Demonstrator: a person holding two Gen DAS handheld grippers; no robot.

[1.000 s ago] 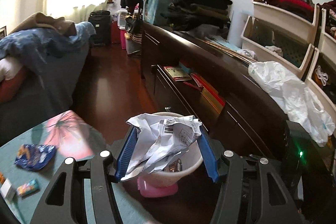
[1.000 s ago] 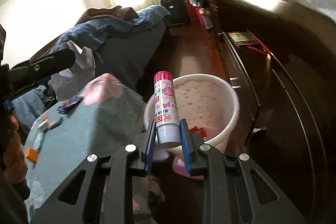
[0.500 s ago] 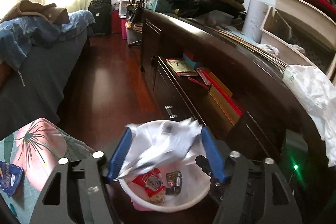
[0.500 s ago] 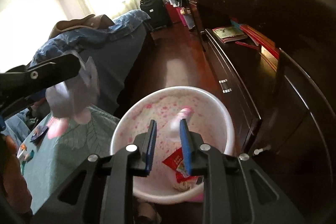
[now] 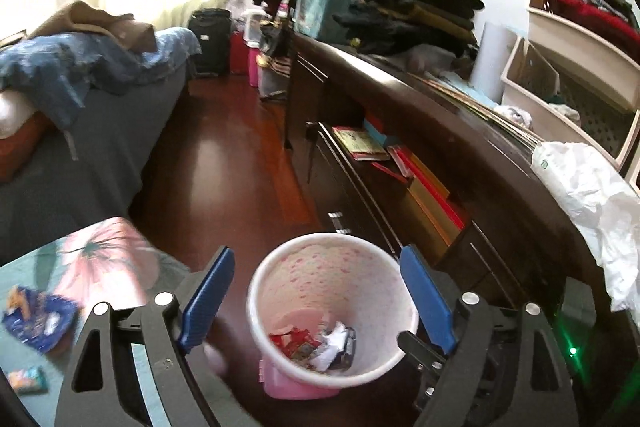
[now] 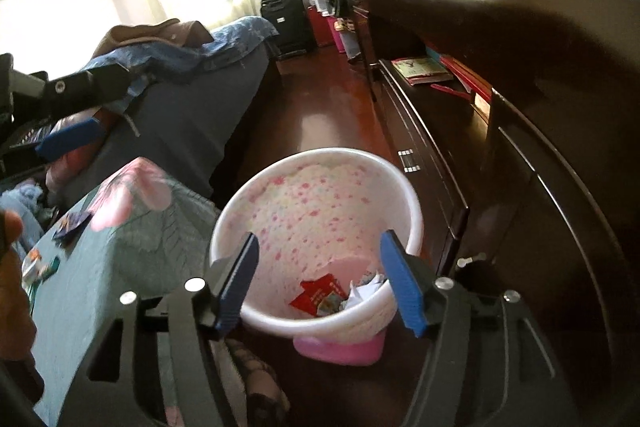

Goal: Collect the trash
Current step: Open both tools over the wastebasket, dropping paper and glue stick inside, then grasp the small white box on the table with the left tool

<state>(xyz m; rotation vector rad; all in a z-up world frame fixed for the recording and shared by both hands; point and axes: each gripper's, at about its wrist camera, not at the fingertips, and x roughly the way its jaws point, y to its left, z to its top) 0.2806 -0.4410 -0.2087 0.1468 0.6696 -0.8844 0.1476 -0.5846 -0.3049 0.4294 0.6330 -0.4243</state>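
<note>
A white and pink trash bin stands on the dark floor beside the table; it also shows in the right wrist view. Inside lie a red wrapper, crumpled white paper and other scraps. My left gripper is open and empty above the bin. My right gripper is open and empty above the bin too. More trash lies on the teal floral tablecloth: a blue wrapper and a small green packet.
A long dark cabinet with books in its open shelf runs along the right, a white plastic bag on top. A bed with blue bedding is at the left. Wooden floor lies between them.
Both grippers opened over the bin. The crumpled paper dropped from the left gripper and the glue stick from the right gripper into the bin.
</note>
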